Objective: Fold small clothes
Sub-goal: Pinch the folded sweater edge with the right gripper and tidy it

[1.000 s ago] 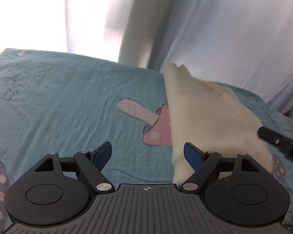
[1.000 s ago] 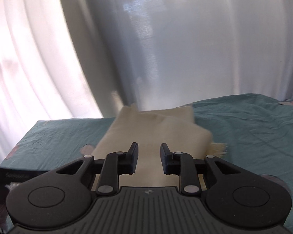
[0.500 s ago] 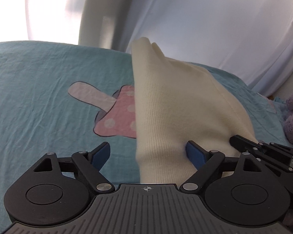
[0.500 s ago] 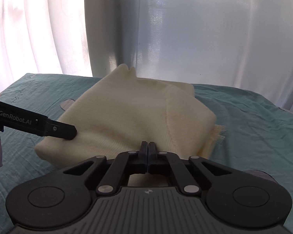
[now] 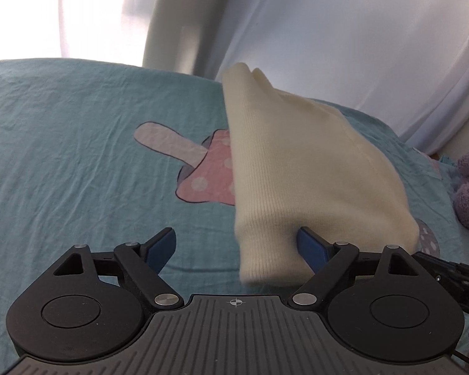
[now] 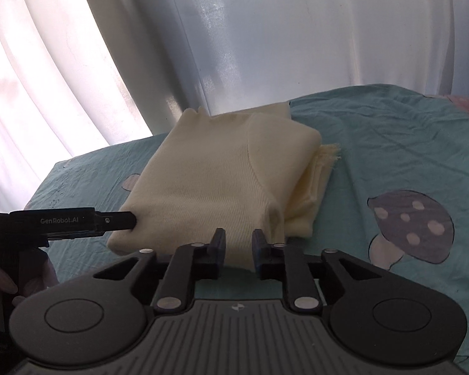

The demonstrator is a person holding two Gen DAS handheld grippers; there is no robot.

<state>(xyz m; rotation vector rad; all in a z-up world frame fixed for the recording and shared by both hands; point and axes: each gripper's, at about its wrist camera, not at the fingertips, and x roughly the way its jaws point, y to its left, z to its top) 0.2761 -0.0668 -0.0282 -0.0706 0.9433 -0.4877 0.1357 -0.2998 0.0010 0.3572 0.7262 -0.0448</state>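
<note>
Finishing this fold well means pressing the cream sweater (image 6: 215, 184), lying folded mid-frame on the bed sheet (image 6: 390, 143), flat. Left tongs (image 5: 237, 245) gape wide at its near corner; right tongs (image 6: 238, 243) stand narrowly parted, gripping nothing.

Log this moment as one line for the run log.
step: folding | cream sweater folded on teal sheet | left tool open, at near edge | right tool open, at near edge

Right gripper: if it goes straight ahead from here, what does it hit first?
Likely the folded cream sweater: its near edge lies right at the open right gripper. Depth unclear.
</note>
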